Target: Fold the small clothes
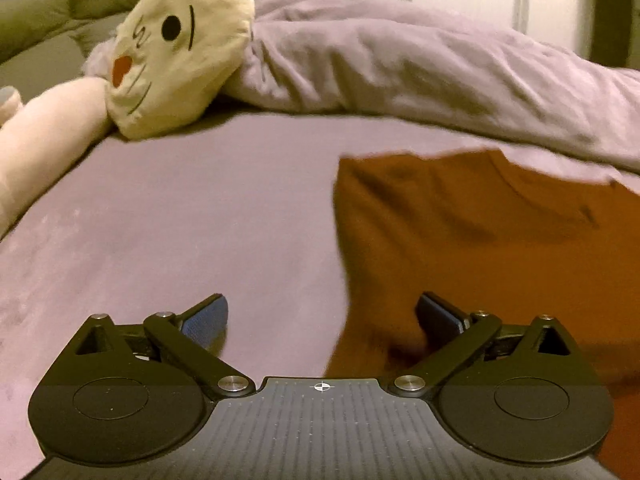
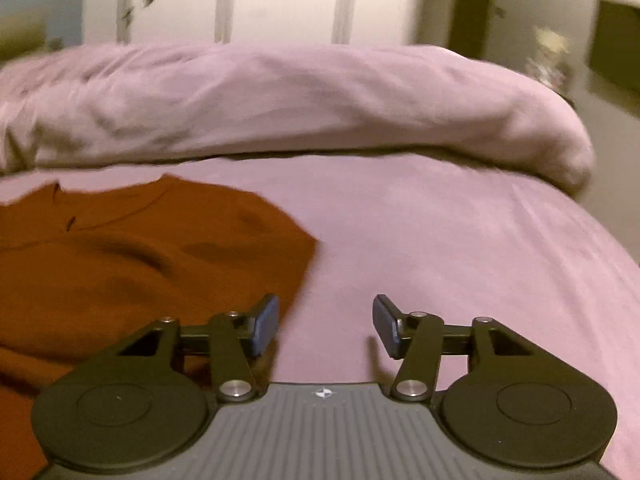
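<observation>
Each gripper, left gripper point(image 1: 322, 322) and right gripper point(image 2: 325, 328), has black linkage arms, silver screws, blue ribbed pads point(image 1: 206, 322), round black discs, a grey ribbed body with crosshair mark.

I see a cream plush pillow point(image 1: 176, 52) (face printed on it) leaning on the bunched duvet point(image 1: 400, 64) across the far bed; a purple sheet point(image 2: 460, 248) covers the mattress.
</observation>
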A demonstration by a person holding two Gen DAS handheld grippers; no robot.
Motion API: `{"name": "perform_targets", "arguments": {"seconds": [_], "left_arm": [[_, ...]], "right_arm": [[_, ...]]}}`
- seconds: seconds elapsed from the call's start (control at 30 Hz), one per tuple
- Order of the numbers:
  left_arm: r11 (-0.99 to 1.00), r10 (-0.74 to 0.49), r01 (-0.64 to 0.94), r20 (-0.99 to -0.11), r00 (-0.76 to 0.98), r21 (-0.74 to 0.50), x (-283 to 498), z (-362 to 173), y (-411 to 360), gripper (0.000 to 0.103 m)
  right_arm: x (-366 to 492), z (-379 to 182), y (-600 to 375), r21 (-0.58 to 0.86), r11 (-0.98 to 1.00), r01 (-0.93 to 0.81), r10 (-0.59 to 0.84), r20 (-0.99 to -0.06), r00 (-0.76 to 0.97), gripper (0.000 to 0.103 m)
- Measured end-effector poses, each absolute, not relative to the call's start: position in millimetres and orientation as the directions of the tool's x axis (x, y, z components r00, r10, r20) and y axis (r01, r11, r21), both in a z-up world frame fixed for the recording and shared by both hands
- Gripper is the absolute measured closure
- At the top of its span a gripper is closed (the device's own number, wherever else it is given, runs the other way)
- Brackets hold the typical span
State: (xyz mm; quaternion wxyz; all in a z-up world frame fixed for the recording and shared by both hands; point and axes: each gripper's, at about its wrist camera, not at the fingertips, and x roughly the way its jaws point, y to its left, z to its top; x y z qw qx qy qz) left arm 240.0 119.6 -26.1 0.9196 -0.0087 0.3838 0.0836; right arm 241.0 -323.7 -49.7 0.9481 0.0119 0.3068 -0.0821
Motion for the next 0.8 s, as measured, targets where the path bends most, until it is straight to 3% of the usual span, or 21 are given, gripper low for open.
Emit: {"name": "perform_targets", "arguments": {"seconds": [0.17, 0.4, 0.6, 0.73, 0.8], "left_arm": [[0.993, 0.116, -0.095, -0.768, 0.629, 0.072, 163.8, -23.5, 128.4, 0.000], [0.989, 0.064, -0.147, -0.812, 0.580, -0.028, 96.4, -19.2, 141.1, 0.000], [0.984, 0.028, -0.163, -0.833, 0.552, -0.074, 74.7, -16.6, 149.9, 0.001], [0.980, -0.014, -0.165, -0.861, 0.508, -0.113, 69.6, -19.6, 152.1, 0.029], [0.977, -0.033, -0.169, -0.871, 0.491, -0.132, 68.4, -21.8, 153.7, 0.031]], "right_arm": [[146.4, -45.8, -353.4, 0.183, 0.973, 0.140, 0.013, -0.651, 0.759, 0.051], [64.0, -59.7, -357.4, 0.306, 0.940, 0.154, 0.119, -0.713, 0.691, 0.051], [44.5, -63.7, -351.4, 0.380, 0.917, 0.119, 0.222, -0.737, 0.639, 0.054], [29.0, -71.5, -352.5, 0.425, 0.896, 0.132, 0.265, -0.748, 0.608, 0.058], [22.7, -74.5, -351.6, 0.436, 0.890, 0.130, 0.279, -0.748, 0.602, 0.059]]}}
